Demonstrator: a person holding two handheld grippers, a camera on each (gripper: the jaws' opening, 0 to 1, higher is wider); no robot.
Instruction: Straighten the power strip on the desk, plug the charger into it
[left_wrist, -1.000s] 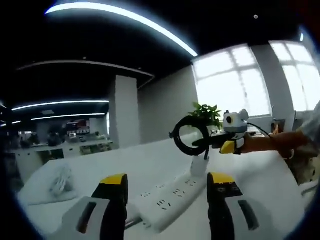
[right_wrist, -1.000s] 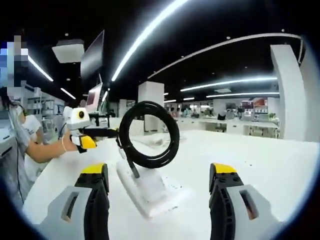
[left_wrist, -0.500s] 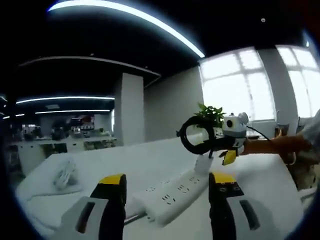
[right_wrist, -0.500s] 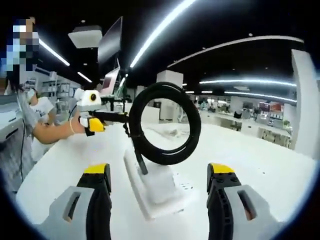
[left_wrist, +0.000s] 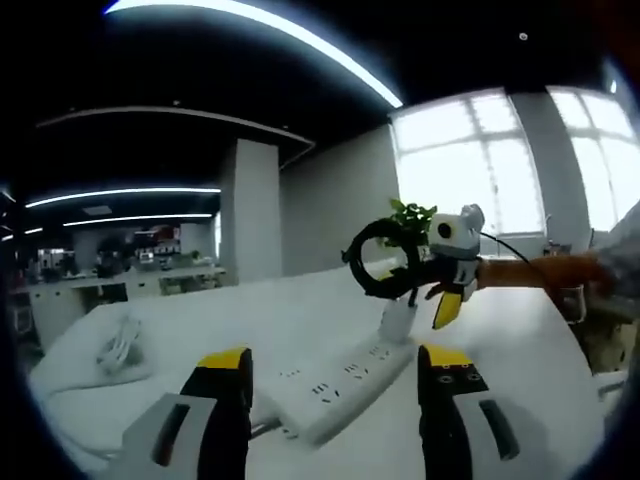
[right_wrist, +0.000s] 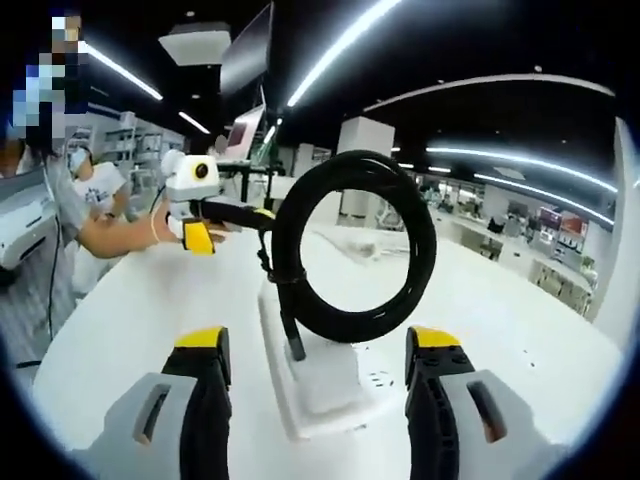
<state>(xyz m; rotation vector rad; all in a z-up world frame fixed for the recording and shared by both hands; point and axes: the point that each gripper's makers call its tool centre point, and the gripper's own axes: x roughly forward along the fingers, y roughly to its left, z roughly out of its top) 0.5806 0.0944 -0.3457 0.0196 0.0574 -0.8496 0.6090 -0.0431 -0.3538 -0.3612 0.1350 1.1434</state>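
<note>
One white bundle (left_wrist: 118, 345), left view

Your white table (left_wrist: 300, 320) carries the white strip (left_wrist: 340, 385) and, well apart, a bundle (left_wrist: 118, 345).

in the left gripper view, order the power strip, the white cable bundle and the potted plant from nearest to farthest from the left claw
1. Power strip: lies on the desk just ahead, between the left claw's jaws.
2. White cable bundle: farther off, on the desk to the left.
3. Potted plant: farthest, beyond the coiled black cable, near the windows.
</note>
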